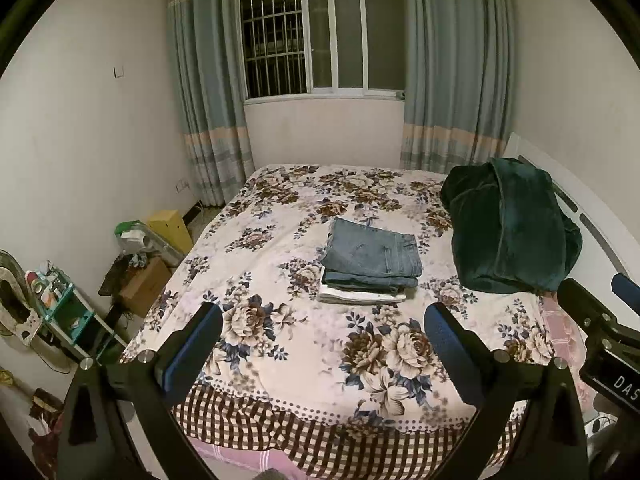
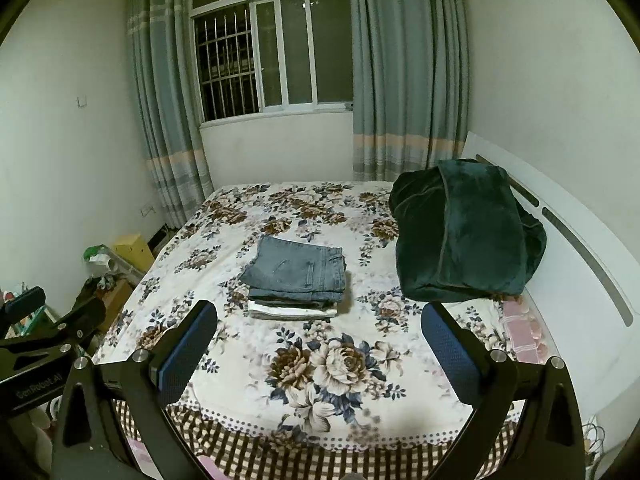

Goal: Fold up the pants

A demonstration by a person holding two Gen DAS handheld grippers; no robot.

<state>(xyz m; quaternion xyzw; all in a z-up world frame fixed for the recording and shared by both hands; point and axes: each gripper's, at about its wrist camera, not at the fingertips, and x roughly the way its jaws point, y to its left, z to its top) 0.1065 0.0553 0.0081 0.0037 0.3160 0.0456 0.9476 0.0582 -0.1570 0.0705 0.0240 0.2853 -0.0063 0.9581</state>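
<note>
On the floral bedspread (image 1: 280, 320), near the middle of the bed, we are looking at the folded blue jeans (image 1: 372, 254) sitting on top of a small stack, with another folded denim piece and a white folded garment (image 1: 360, 297) lying beneath them. We are holding the left gripper (image 1: 322, 344) above the near end of the bed with its two blue-padded fingers (image 1: 192, 348) spread wide and nothing between them, well apart from the stack. We are holding the right gripper (image 2: 318, 346) the same way, its fingers (image 2: 452, 350) parted and gripping nothing, also well short of the jeans (image 2: 298, 270). Each gripper is showing at the edge of the other's view, the two sitting side by side. To the right of the stack a dark green plush blanket (image 2: 464, 236) is lying bunched against the white headboard (image 2: 580, 248). Beyond the bed, grey-blue curtains (image 1: 452, 80) are hanging on either side of a barred window (image 1: 312, 40), and boxes and clutter (image 1: 148, 256) are standing on the floor to the left.
</note>
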